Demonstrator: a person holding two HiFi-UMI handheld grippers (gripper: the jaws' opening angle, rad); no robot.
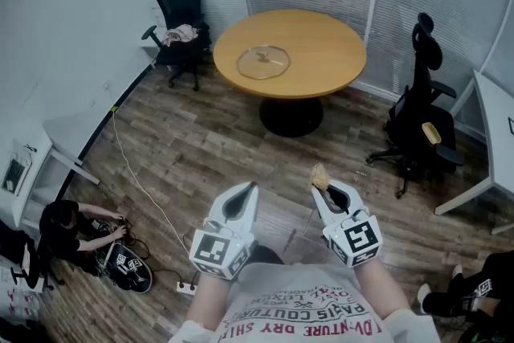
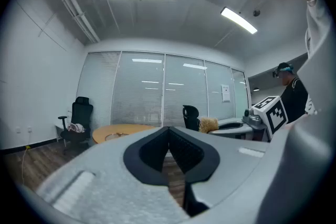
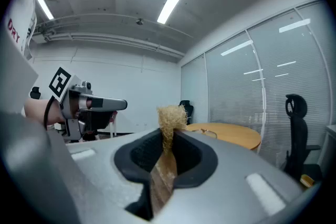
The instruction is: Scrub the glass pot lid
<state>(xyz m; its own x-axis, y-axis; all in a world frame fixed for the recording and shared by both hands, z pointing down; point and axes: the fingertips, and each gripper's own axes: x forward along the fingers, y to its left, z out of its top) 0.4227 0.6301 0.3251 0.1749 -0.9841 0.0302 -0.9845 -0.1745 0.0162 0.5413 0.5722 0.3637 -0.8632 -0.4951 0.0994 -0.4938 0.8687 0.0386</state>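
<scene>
1. The round clear glass pot lid (image 1: 263, 62) lies flat on the round tan wooden counter (image 1: 329, 52), well apart from both hand-held grippers.
2. The right hand-held gripper (image 1: 326, 187) is clamped on a tan fibrous scrubber (image 3: 170, 119).
3. The left hand-held gripper (image 1: 244, 192) has its jaws together, with nothing between them.

The pot lid (image 1: 263, 62) is clear glass with a faint gloss, and the bench top shows through it. The round bench (image 1: 321, 52) has a smooth, satin, honey-coloured wood-look top. The floor (image 1: 193, 157) is grey-brown plank with visible grain and little sheen. The left gripper (image 1: 248, 189) and right gripper (image 1: 324, 187) have pale grey matt plastic shells. Their jaws are lined with black ribbed pads (image 2: 185, 152) that look rubbery. The scrubber (image 3: 169, 115) pinched in the right jaws is a rough, frizzy tan fibre tuft above a flat brown strip. The office chair (image 1: 181, 4) is matt black.
</scene>
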